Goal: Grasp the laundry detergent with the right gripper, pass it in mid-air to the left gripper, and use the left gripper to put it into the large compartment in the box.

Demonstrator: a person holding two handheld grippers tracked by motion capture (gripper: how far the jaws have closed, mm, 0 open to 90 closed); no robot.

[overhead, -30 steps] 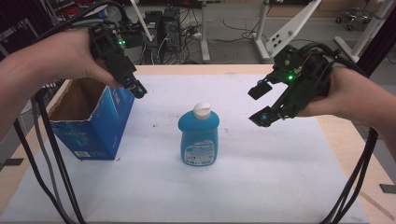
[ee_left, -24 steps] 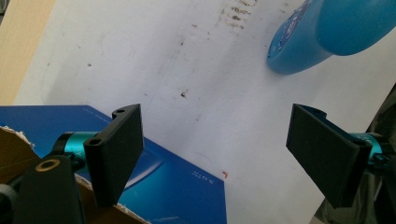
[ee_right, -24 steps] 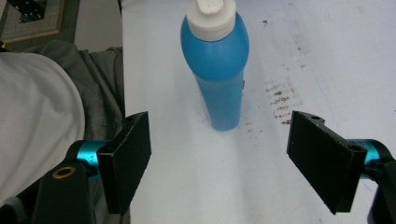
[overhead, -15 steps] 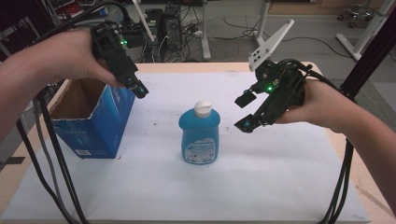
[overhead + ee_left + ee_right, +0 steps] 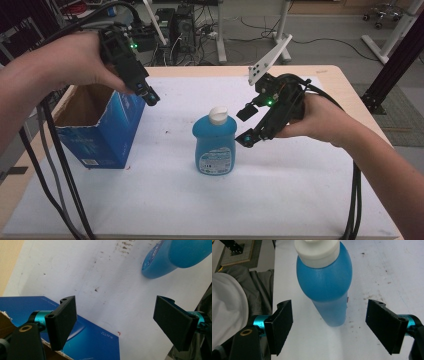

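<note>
The blue dish-soap bottle point(image 5: 214, 144) stands upright near the middle of the white table cover point(image 5: 280, 200), its white cap point(image 5: 218, 115) on top and its label facing the person. The right gripper point(image 5: 245, 125) is held just beside the bottle's upper part, on the bottle's right in the high view, with its jaws spread wide and nothing between the pads. In the right gripper view the bottle point(image 5: 327, 282) stands ahead of the gap between the two black jaws, clear of both; neither pad touches it.

The left gripper point(image 5: 148, 95) hangs above the near right corner of the open blue cardboard box point(image 5: 107, 132), which stands at the left of the cover, well apart from the bottle. Its jaws are likewise spread, gripping nothing. In the left gripper view the box's blue side point(image 5: 82, 337) lies below the jaws and the bottle point(image 5: 172, 257) lies far off at the upper right
</note>
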